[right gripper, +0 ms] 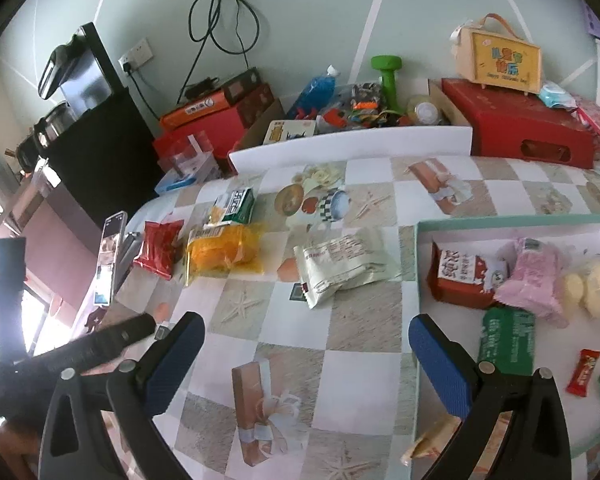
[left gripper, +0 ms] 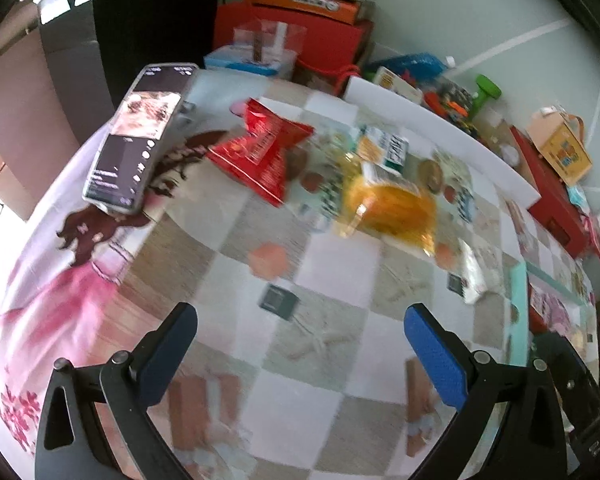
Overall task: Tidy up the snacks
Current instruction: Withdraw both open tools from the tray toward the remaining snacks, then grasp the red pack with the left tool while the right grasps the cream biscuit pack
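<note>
Loose snacks lie on the checkered tablecloth: a red packet (left gripper: 260, 152) (right gripper: 158, 248), a yellow-orange bag (left gripper: 392, 204) (right gripper: 224, 252), a green-and-white box (right gripper: 236, 204) (left gripper: 384, 148) and a whitish packet (right gripper: 340, 268) (left gripper: 476, 276). A tray with a mint rim (right gripper: 418, 264) at the right holds several snacks, among them a red box (right gripper: 458, 276), a pink packet (right gripper: 534, 280) and a green packet (right gripper: 508, 340). My left gripper (left gripper: 300, 354) is open and empty above the cloth, short of the loose snacks. My right gripper (right gripper: 306, 360) is open and empty at the tray's left edge.
A phone (left gripper: 138, 136) (right gripper: 110, 256) stands propped at the table's left. A white board (right gripper: 352, 144) lines the far edge. Behind it are red boxes (right gripper: 524, 124), a green dumbbell (right gripper: 388, 76) and toys. The left gripper's body (right gripper: 60, 360) shows at lower left in the right wrist view.
</note>
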Demonstrator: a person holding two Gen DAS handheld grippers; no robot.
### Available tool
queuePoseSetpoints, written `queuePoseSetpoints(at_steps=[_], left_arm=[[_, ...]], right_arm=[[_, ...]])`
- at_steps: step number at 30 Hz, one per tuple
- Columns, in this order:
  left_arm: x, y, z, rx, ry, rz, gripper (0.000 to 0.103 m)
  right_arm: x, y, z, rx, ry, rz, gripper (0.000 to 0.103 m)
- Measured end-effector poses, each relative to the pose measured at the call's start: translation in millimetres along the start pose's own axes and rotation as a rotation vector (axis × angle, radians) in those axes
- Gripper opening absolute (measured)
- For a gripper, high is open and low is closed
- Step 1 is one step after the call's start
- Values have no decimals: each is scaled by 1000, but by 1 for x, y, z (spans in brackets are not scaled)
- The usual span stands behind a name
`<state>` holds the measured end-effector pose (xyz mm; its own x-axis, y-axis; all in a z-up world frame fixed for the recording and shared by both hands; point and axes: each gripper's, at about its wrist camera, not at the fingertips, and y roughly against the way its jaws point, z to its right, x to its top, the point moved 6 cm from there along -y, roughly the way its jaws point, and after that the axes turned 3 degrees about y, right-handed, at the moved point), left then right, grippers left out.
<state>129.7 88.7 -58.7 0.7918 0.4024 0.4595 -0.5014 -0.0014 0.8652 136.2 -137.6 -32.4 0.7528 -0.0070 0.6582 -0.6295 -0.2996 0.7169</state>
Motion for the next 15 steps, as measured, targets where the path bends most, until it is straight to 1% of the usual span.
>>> queuePoseSetpoints(at_steps=[2, 10, 12, 15], left_arm=[[7, -3, -2, 3, -2, 18, 103], [49, -3, 8, -55, -47, 133, 103], [57, -5, 8, -79, -46, 145, 103], [67, -7, 5, -103, -45, 148, 103]], right_arm=[[1, -2, -1, -3, 5, 2, 103], [8, -18, -4, -20, 51, 13, 103], [10, -22, -3, -27, 60, 14, 102], [13, -29, -3, -38, 75, 8, 97]])
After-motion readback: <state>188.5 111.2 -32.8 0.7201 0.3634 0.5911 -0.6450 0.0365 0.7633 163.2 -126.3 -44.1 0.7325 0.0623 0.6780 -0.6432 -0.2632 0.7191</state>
